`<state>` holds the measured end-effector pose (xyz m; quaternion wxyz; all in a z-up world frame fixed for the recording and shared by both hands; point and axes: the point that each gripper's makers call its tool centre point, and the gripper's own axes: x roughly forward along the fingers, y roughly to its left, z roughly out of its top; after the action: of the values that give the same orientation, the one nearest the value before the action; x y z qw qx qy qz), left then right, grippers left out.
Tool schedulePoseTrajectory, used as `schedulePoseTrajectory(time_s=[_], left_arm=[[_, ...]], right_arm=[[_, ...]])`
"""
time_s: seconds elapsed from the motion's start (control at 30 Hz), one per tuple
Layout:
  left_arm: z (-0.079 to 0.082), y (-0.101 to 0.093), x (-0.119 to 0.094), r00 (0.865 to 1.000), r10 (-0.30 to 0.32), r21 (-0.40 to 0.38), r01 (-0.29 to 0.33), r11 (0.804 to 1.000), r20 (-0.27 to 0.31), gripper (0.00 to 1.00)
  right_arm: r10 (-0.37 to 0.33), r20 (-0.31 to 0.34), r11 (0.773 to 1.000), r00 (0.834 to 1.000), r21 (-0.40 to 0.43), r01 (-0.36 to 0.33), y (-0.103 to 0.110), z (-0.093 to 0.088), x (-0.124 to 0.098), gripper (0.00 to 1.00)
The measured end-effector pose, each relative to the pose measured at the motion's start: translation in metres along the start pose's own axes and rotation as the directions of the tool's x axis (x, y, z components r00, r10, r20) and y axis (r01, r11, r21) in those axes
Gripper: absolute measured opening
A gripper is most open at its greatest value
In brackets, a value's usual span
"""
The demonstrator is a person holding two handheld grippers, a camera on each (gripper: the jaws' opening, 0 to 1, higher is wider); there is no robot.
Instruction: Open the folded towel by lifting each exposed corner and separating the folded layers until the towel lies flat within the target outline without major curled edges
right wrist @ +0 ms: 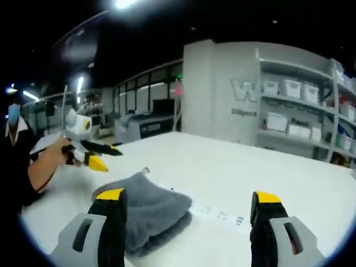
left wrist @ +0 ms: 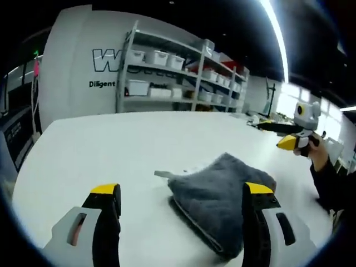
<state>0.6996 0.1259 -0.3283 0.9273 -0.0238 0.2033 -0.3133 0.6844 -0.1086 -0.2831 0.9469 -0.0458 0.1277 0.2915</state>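
In the left gripper view, the left gripper (left wrist: 181, 197) rises from the bottom edge with its two black, yellow-tipped jaws spread wide and nothing between them. It hangs above a broad white table (left wrist: 100, 150). On that table lies the folded dark grey fleecy towel (left wrist: 222, 197), a thick bundle lying ahead of the jaws and toward the right one, whose tip overlaps the bundle's right side in the picture; whether it touches the cloth cannot be told. A small pale tag (left wrist: 161, 174) sticks out from the towel's far left corner. At the right side the right gripper (left wrist: 289, 142), grey with yellow and black jaws, is held in a person's hand (left wrist: 318, 158) above the table, well apart from the towel; its jaws stand apart with nothing held. Behind the table stands a grey metal shelving rack (left wrist: 178, 72) loaded with pale storage bins, against a white wall with dark lettering. In the right gripper view, the right gripper (right wrist: 189, 211) also has its jaws wide apart and empty, above the same table (right wrist: 250, 172). The towel (right wrist: 147, 208) lies low in the view beside the left jaw, which partly hides it. Further left, the left gripper (right wrist: 103, 156) is held in a hand (right wrist: 55, 153) above the table, its jaws parted and empty.
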Motion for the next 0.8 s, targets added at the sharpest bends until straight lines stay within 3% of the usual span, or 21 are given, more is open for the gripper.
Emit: schedulePoseTrajectory(time_s=[0.1,0.2,0.57,0.8], left_arm=[[-0.005,0.002,0.006,1.0,0.003,-0.016,-0.003,1.0,-0.011,0.86],[-0.011,0.004,0.01,1.0,0.006,-0.024,-0.007,1.0,-0.022,0.83],[-0.02,-0.005,0.02,0.999,-0.01,-0.039,0.008,0.999,-0.036,0.78],[-0.02,0.0,0.023,1.0,0.019,-0.076,-0.02,0.997,-0.022,0.68]], right_arm=[[0.008,-0.002,0.999,1.0,0.044,-0.008,-0.001,-0.008,0.01,0.9],[0.017,-0.02,0.995,1.0,0.094,-0.015,-0.002,-0.021,0.019,0.82],[0.031,-0.046,0.995,0.998,0.092,-0.027,0.013,-0.034,0.035,0.76],[-0.002,-0.043,0.994,0.999,0.105,0.006,0.014,-0.042,0.042,0.72]])
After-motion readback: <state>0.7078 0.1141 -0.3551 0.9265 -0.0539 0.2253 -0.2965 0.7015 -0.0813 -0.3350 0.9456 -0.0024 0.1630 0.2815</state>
